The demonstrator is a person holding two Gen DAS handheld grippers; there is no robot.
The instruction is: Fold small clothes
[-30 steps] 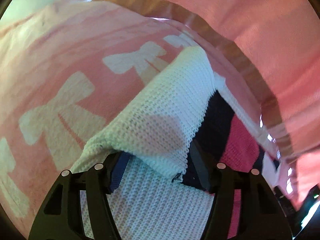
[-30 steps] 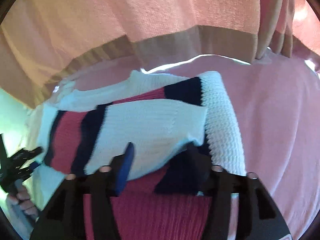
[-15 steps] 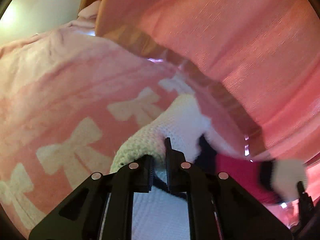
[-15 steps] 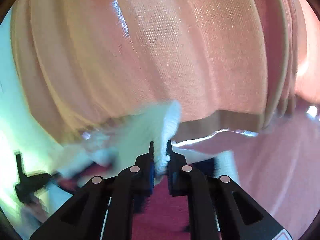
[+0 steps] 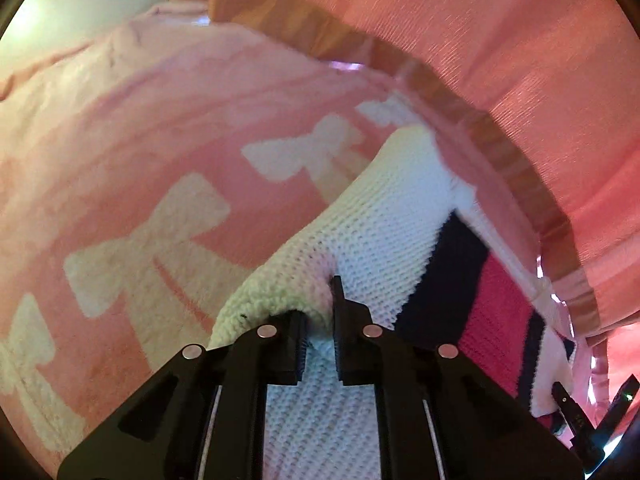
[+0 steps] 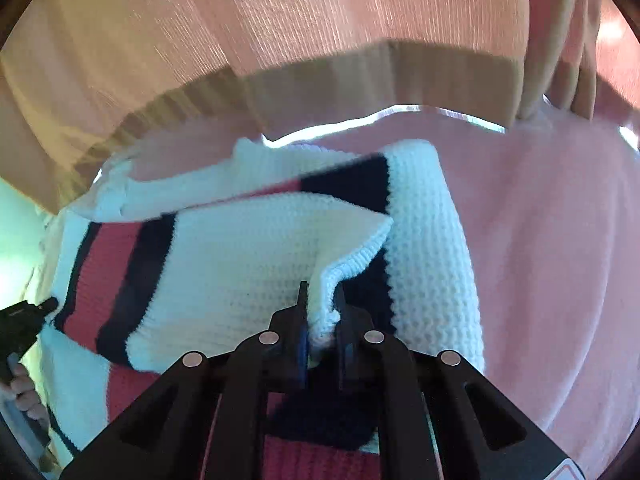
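A small knitted sweater [image 5: 384,224], white with navy and red stripes, lies on a pink blanket with white bows [image 5: 160,184]. My left gripper [image 5: 320,320] is shut on a thick white fold of the sweater's left edge. In the right wrist view the same sweater [image 6: 240,256] spreads to the left, and my right gripper [image 6: 322,312] is shut on a white ribbed edge folded over the navy stripe. The left gripper [image 6: 24,316] and the hand holding it show at that view's left edge. The right gripper's tip [image 5: 576,412] peeks in at the lower right of the left wrist view.
A pink curtain with a tan hem [image 5: 460,92] hangs just behind the sweater; the curtain [image 6: 320,28] fills the top of the right wrist view. A plain pink blanket surface [image 6: 552,260] stretches right of the sweater. A pale wall [image 5: 80,4] shows at the far left.
Both grippers went from open around the sweater's edges to shut on them. The cloth was lifted toward the curtain half a second ago and has come back down.
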